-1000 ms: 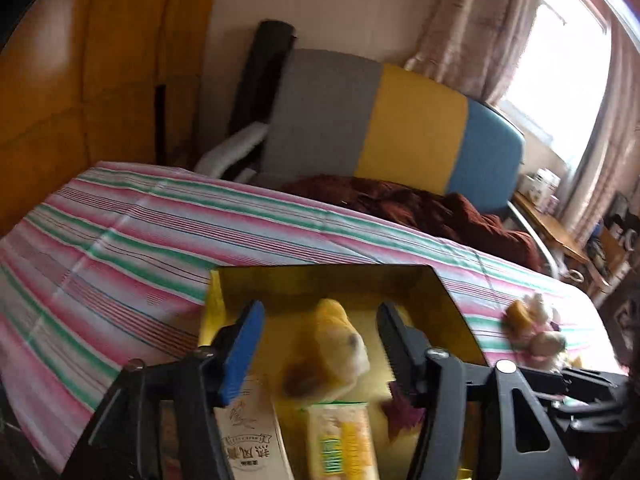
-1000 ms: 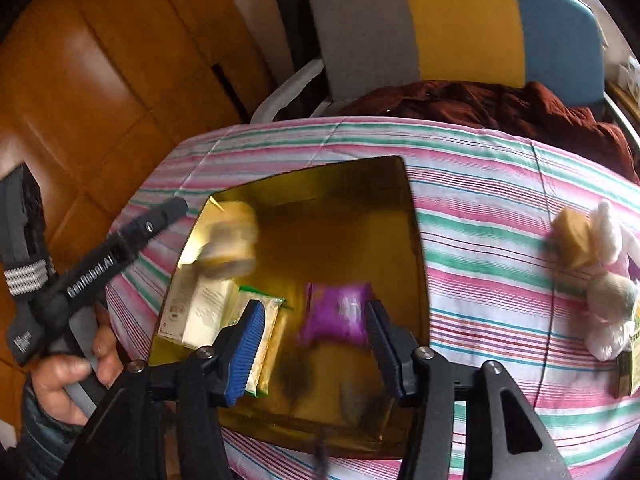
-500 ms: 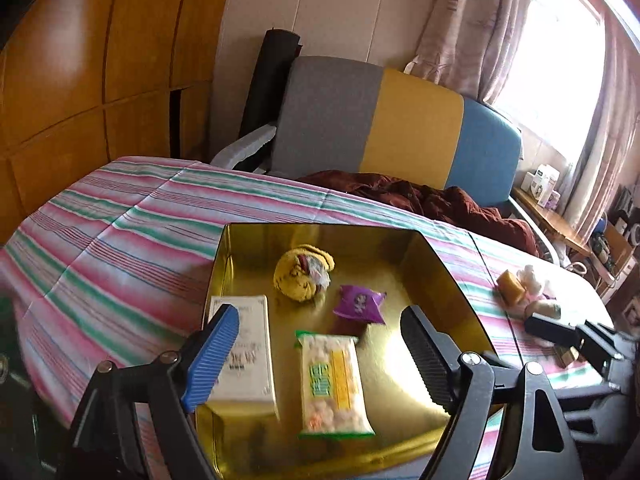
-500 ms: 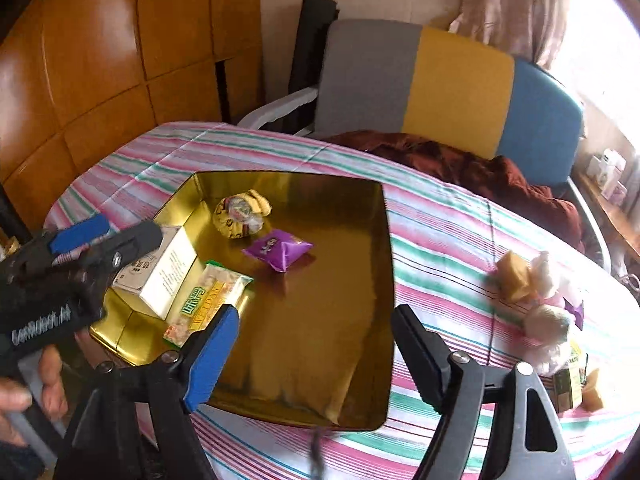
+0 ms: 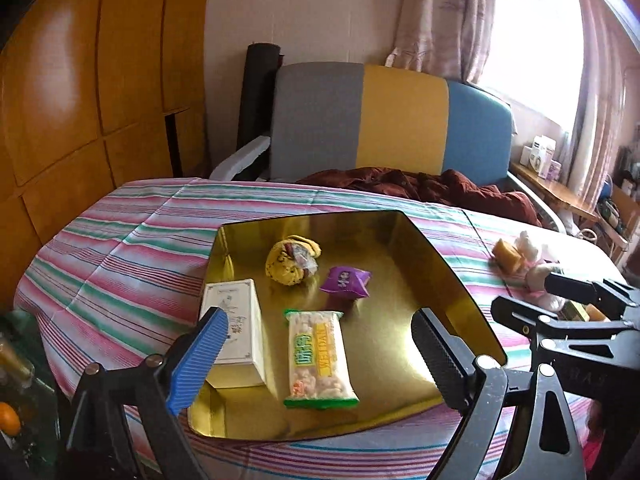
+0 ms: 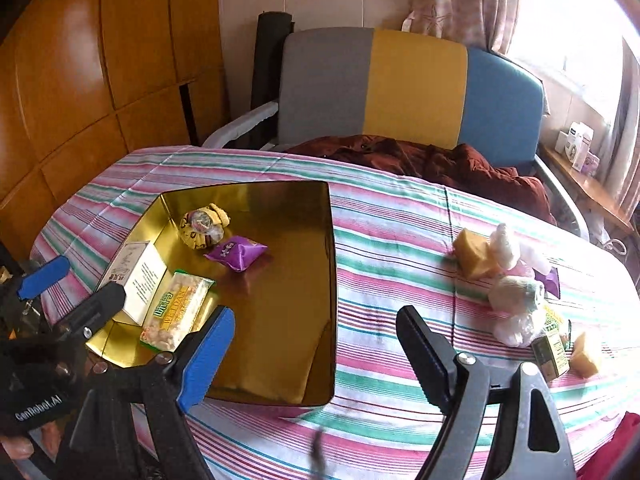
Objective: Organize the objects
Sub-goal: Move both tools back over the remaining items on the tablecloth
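A gold tray [image 5: 400, 360] [image 6: 288, 320] lies on the striped table. In it are a white box [image 5: 236, 328] [image 6: 138, 276], a green-edged snack pack [image 5: 318, 356] [image 6: 176, 308], a purple packet [image 5: 346, 281] [image 6: 236, 252] and a yellow rolled bundle [image 5: 292, 260] [image 6: 202, 226]. My left gripper [image 5: 320, 360] is open and empty above the tray's near edge. My right gripper [image 6: 316, 352] is open and empty over the tray's right edge. On the right of the table lie a yellow block [image 6: 474, 254], a white plush toy [image 6: 512, 280] and small boxes [image 6: 554, 348].
A grey, yellow and blue sofa [image 6: 400, 88] with a dark red blanket [image 6: 440, 164] stands behind the table. Wooden panels [image 5: 80, 100] are at the left. A side shelf with small items [image 5: 560, 184] stands by the window at right.
Both grippers opened and pulled back and up from the tray. The yellow bundle and the purple packet now lie in the tray, let go.
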Demonstrator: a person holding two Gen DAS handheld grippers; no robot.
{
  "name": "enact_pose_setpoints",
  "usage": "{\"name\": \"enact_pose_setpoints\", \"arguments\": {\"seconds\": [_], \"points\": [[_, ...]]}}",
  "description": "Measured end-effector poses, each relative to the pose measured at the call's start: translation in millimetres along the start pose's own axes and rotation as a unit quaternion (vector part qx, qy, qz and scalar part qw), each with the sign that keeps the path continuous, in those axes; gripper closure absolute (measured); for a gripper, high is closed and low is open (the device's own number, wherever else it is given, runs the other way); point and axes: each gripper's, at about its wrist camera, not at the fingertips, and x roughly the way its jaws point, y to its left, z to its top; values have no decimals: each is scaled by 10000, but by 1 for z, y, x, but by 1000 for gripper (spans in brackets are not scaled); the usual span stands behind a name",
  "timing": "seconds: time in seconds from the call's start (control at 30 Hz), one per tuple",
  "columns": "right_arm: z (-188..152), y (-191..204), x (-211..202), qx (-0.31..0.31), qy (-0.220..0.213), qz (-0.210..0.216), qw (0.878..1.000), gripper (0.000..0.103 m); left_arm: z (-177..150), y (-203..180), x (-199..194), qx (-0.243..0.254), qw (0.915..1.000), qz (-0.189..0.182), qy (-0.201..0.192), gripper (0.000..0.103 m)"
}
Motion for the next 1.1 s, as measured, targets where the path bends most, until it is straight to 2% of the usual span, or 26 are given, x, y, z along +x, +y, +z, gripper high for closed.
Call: {"name": "enact_pose_setpoints", "arguments": {"seconds": [0.3, 0.57, 0.87, 1.0, 1.1], "points": [[1, -11, -4, 10, -65, -200, 9998, 19, -7, -16, 3, 156, 9996, -150, 183, 9], [-6, -46, 5, 341, 172, -397, 9985, 19, -11, -25, 6, 227, 9988, -336, 289, 9], [-25, -121, 15, 1024, 625, -771, 9898, 19, -16, -37, 13, 355, 9971, -519, 429, 9], [-29, -173, 12, 1421, 712, -1153, 9805, 19, -16, -45, 14, 440, 9962, -600, 455, 9], [-32, -218, 10, 1876, 826, -1283, 9703, 19, -14, -50, 13, 498, 9952, -708, 450, 9]]}}
